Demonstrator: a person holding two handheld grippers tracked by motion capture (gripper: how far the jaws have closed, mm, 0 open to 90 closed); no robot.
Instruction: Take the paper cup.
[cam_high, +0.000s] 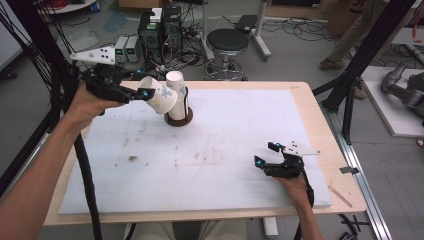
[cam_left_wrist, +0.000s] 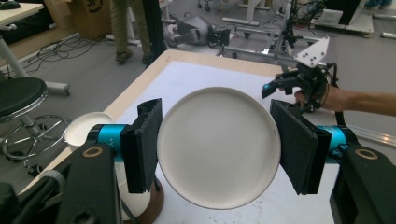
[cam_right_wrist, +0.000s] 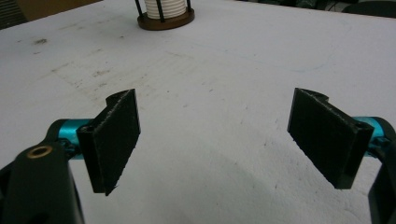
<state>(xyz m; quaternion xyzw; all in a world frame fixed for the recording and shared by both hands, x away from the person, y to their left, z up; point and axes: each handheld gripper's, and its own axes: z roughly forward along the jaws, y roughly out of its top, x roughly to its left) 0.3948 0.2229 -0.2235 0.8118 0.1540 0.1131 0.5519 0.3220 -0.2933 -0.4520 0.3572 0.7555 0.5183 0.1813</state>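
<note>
The left claw (cam_high: 146, 93) is hovering above the far left part of the counter (cam_high: 225, 150), with the person's left forearm (cam_high: 45, 165) rising from the bottom left corner and the hand wrapped around the black body. It is gripping one paper cup (cam_high: 159, 96), which is lying tilted on its side in the air with its mouth turned away from the claw, toward the right. In the left gripper view the cup's round white base (cam_left_wrist: 218, 147) is sitting between the two black jaws, both pads pressing against its sides. The held cup is hanging just beside the cup holder (cam_high: 179, 117), a dark round base with thin black uprights standing on the far left of the white counter surface. A stack of white cups (cam_high: 176, 92) is standing upright in that holder; how many cups are nested in it cannot be told. The held cup's rim is nearly touching the stack's top, though whether they are in contact cannot be told.

The right claw (cam_high: 265, 155) is resting low over the near right part of the counter, well apart from the holder, with the right hand (cam_high: 295, 182) coming in from the bottom edge. Its jaws are standing wide apart with nothing between them; the right gripper view is showing bare stained white surface between the pads (cam_right_wrist: 116, 140), and the holder far off at the top.

There are two claws, one held cup, one holder and one stack. A black round stool (cam_high: 227, 42) is standing on the floor beyond the counter.
</note>
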